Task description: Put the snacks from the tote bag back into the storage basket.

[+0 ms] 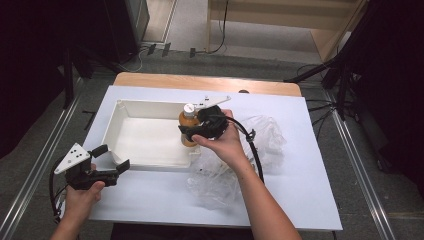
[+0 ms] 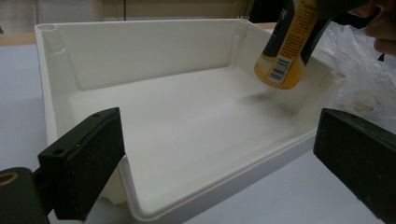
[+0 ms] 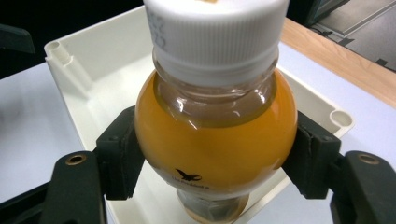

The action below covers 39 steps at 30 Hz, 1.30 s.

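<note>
Near the middle of the high view, the right gripper (image 1: 192, 131) has its jaws pinched on an orange bottle (image 1: 188, 126) with a white cap, holding it over the right end of the white tray (image 1: 112, 129). In the right gripper view you can see both black pads pressed against the sides of the bottle (image 3: 215, 135), just below its shoulder, with the tray (image 3: 70, 60) behind it. From the left gripper view the bottle (image 2: 286, 51) hangs tilted in the upper right of the frame, its bottom clear of the tray floor (image 2: 187, 121). Down at the lower left of the high view, the left gripper (image 1: 113, 159) sits near the tray's lower left corner, jaws spread wide with nothing between them. A crumpled clear plastic bag (image 1: 267, 135) lies on the white table (image 1: 310, 165) just right of the tray, partly under the right forearm.
</note>
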Tool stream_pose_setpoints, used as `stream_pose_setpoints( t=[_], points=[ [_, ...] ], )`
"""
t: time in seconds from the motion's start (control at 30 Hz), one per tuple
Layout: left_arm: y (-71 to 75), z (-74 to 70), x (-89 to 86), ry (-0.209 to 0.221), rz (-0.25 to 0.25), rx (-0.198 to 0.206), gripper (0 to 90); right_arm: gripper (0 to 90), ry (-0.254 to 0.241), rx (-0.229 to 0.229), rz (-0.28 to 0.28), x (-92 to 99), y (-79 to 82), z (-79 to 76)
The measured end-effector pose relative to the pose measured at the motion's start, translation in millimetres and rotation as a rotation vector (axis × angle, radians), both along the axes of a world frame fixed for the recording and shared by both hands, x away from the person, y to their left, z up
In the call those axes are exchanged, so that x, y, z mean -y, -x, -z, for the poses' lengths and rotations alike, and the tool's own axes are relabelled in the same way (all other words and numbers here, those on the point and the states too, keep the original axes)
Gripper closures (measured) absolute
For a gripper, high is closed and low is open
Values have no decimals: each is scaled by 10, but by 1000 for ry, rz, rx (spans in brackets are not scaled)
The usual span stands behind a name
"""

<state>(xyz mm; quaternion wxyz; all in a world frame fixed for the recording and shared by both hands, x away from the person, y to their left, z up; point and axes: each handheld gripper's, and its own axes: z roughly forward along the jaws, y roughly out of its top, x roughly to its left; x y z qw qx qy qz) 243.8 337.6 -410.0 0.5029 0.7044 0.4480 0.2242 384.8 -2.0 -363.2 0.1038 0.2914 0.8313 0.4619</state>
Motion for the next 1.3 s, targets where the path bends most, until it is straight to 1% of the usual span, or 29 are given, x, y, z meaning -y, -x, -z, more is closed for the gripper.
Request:
stream_pose_setpoints(
  t=[0.3, 0.5, 0.57, 1.03, 1.17, 1.3],
  points=[
    [-4, 2, 3, -4, 0, -2, 18, 309, 11, -18, 5, -4, -4, 88],
    [-3, 1, 1, -3, 0, -1, 18, 309, 17, -24, 4, -14, -5, 132],
    [-2, 1, 0, -2, 0, 0, 18, 309, 19, -18, 3, -19, -8, 148],
    [-3, 0, -1, -3, -2, -3, 18, 307, 41, -37, -1, -32, -26, 271],
    [-3, 0, -2, -4, -2, -4, 18, 307, 40, -36, 1, -28, -34, 284],
    [-6, 1, -6, -5, -6, -6, 18, 307, 52, -46, 0, -31, -38, 310]
  ],
)
